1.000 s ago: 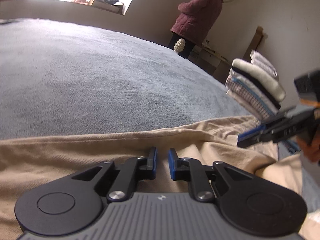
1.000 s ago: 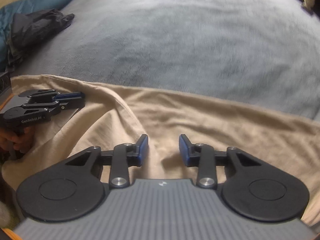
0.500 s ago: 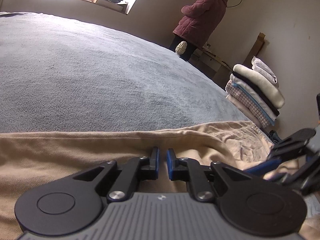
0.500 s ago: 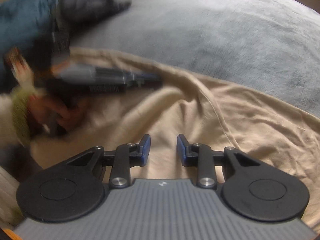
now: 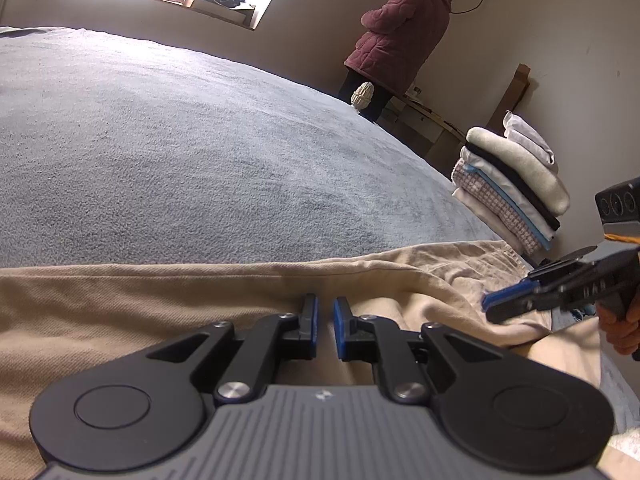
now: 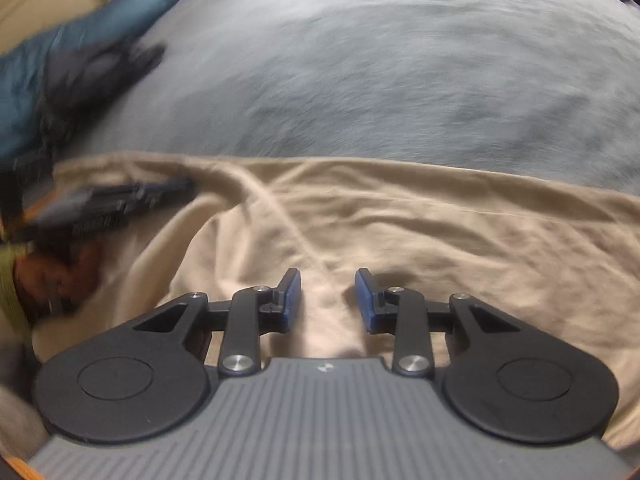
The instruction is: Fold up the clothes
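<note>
A beige garment point(image 5: 160, 304) lies spread across the near part of the bed, creased toward its right end. My left gripper point(image 5: 324, 320) rests low on it with its pads almost together, pinching a fold of the cloth. In the right wrist view it shows blurred at the garment's left edge point(image 6: 176, 188). My right gripper point(image 6: 328, 296) hovers over the crumpled part of the garment point(image 6: 440, 220). Its jaws stand apart and a raised seam of cloth runs up between them, untouched. From the left wrist view it comes in from the right point(image 5: 490, 306), tips just above the cloth.
A blue-grey blanket point(image 5: 200, 160) covers the bed beyond the garment. A stack of folded clothes point(image 5: 512, 184) sits at the bed's far right. A person in a maroon jacket point(image 5: 400, 36) stands by the wall. A dark garment point(image 6: 92, 68) and blue bedding point(image 6: 24, 72) lie far left.
The right gripper swung left toward the left gripper half a second ago and has come back to the right. The left gripper and the cloth at it have stayed put.
</note>
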### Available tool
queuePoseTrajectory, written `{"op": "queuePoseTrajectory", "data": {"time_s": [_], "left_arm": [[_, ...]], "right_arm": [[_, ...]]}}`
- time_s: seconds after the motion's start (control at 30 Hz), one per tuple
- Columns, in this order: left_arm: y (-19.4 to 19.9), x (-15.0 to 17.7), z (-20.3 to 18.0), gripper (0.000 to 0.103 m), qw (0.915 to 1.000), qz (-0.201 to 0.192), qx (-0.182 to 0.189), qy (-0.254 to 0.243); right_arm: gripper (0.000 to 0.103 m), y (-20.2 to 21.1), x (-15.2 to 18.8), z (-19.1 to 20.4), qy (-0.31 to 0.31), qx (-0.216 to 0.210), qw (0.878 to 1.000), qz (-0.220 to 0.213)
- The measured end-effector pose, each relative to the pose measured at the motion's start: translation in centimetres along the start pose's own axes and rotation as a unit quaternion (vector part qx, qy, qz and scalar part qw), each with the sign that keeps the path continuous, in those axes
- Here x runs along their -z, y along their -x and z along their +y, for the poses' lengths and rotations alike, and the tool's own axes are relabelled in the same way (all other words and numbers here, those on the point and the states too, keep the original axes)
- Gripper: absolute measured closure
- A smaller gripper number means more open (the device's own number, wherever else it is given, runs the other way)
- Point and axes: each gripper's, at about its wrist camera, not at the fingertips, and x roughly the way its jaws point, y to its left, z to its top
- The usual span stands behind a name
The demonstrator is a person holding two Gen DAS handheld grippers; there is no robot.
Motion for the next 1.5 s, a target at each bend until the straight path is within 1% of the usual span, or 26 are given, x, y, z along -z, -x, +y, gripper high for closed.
{"op": "queuePoseTrajectory", "data": {"time_s": [0.2, 0.33, 0.37, 0.4, 0.47, 0.53, 0.6, 0.7, 0.83, 0.93, 1.07, 1.1, 1.3, 1.4, 1.43, 1.5], "left_arm": [[0.0, 0.0, 0.1, 0.091, 1.0, 0.0, 0.003, 0.003], [0.0, -0.1, 0.1, 0.091, 1.0, 0.0, 0.004, 0.005], [0.0, -0.1, 0.1, 0.091, 1.0, -0.001, 0.004, 0.004], [0.0, 0.0, 0.0, 0.091, 1.0, -0.001, 0.004, 0.004], [0.0, 0.0, 0.0, 0.091, 1.0, -0.002, 0.004, 0.004], [0.0, 0.0, 0.0, 0.091, 1.0, -0.002, 0.004, 0.004], [0.0, 0.0, 0.0, 0.091, 1.0, -0.002, 0.004, 0.004], [0.0, 0.0, 0.0, 0.091, 1.0, -0.002, 0.004, 0.002], [0.0, -0.1, 0.0, 0.091, 1.0, -0.002, 0.001, -0.001], [0.0, -0.1, -0.1, 0.091, 1.0, -0.003, 0.0, -0.003], [0.0, 0.0, -0.2, 0.091, 1.0, -0.003, -0.001, -0.005], [0.0, 0.0, -0.2, 0.091, 1.0, -0.003, -0.002, -0.006], [0.0, 0.1, -0.4, 0.091, 0.9999, -0.004, -0.005, -0.011], [0.0, 0.1, -0.5, 0.091, 0.9999, -0.004, -0.006, -0.014], [0.0, 0.1, -0.6, 0.091, 0.9998, -0.003, -0.007, -0.016], [0.1, -0.1, -0.9, 0.091, 0.9997, -0.001, -0.011, -0.021]], "right_arm": [[0.072, -1.8, 0.0, 1.6, 0.066, 0.019, 0.997, 0.027], [0.072, -2.5, 0.4, 2.7, 0.083, 0.048, 0.995, 0.035], [0.073, -2.5, 0.5, 3.2, 0.095, 0.058, 0.993, 0.037], [0.08, -2.4, 0.6, 3.8, 0.107, 0.069, 0.991, 0.038], [0.095, -2.0, 0.6, 5.1, 0.134, 0.102, 0.985, 0.037], [0.098, -1.6, 0.7, 6.5, 0.16, 0.135, 0.977, 0.035], [0.098, -0.8, 0.3, 7.0, 0.172, 0.172, 0.97, 0.021], [0.099, 0.0, -0.7, 7.3, 0.191, 0.21, 0.959, 0.016], [0.099, -0.9, -2.3, 8.2, 0.243, 0.253, 0.936, 0.019], [0.099, -1.8, -3.8, 7.7, 0.25, 0.267, 0.93, 0.029], [0.099, -3.6, -5.1, 7.0, 0.263, 0.271, 0.924, 0.053], [0.099, -4.0, -5.3, 6.9, 0.267, 0.273, 0.922, 0.055], [0.099, -6.7, -5.3, 5.9, 0.274, 0.27, 0.92, 0.076], [0.099, -8.0, -5.3, 5.0, 0.267, 0.259, 0.925, 0.078], [0.099, -8.1, -5.4, 4.7, 0.262, 0.254, 0.928, 0.075], [0.098, -7.7, -5.7, 4.1, 0.236, 0.24, 0.939, 0.066]]}}
